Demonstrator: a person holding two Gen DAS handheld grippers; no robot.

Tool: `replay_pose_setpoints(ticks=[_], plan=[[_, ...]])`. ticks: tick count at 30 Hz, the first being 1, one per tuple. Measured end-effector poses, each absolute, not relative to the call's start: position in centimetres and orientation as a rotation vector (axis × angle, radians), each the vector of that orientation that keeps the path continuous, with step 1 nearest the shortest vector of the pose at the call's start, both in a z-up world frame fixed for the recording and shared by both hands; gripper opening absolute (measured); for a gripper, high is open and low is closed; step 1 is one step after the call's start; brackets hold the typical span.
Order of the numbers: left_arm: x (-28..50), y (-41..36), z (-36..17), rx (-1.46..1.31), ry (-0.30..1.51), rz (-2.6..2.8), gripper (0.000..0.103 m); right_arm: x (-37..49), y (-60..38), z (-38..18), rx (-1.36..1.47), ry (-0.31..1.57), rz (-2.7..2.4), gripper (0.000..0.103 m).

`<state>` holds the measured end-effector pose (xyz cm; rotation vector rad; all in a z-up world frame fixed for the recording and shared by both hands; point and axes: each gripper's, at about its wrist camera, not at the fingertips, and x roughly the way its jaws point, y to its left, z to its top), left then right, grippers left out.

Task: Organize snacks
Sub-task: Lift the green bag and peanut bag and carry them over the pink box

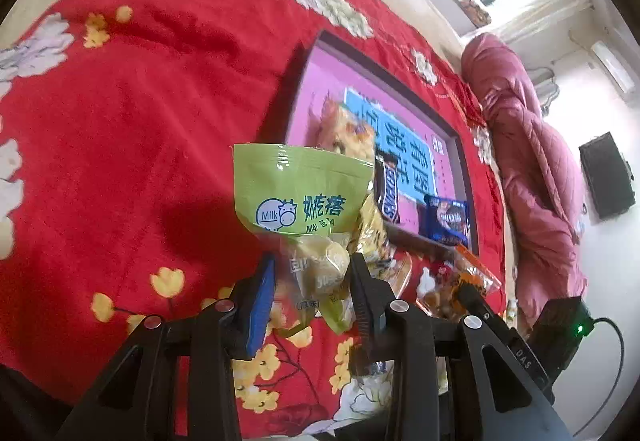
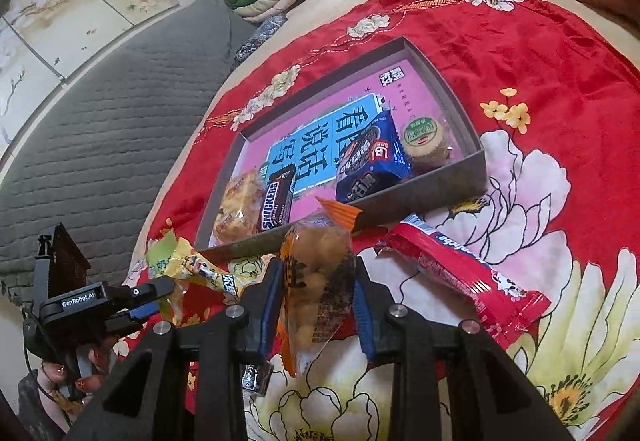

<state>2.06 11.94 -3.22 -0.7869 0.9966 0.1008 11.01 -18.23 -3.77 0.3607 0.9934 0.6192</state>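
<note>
My left gripper [image 1: 312, 273] is shut on a green milk-candy bag [image 1: 300, 197], held up above the red floral cloth, left of a shallow grey box [image 1: 464, 149]. The bag also shows in the right wrist view [image 2: 188, 265]. My right gripper [image 2: 316, 277] is shut on a clear orange-edged bag of round yellow snacks [image 2: 316, 273], just in front of the box's near wall [image 2: 440, 197]. The box holds a Snickers bar [image 2: 276, 201], a blue cookie pack [image 2: 372, 157], a yellow pastry pack [image 2: 236, 209] and a round green-topped cake [image 2: 424, 141].
A red wafer packet [image 2: 460, 273] lies on the cloth right of my right gripper. The left gripper body [image 2: 100, 305] and hand sit at lower left. A pink quilt [image 1: 532, 169] lies beyond the cloth; a grey mattress [image 2: 100, 121] lies to the left.
</note>
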Motion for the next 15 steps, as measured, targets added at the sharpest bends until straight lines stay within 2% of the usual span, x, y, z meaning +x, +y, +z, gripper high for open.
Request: replay_pose_setpoints(ticks=[15], plan=[[1.3,12.7,-1.0,-0.762,0.934,0.115,0.037,10.6,-18.4,-2.9,0.371,0.946,0.652,0.033]])
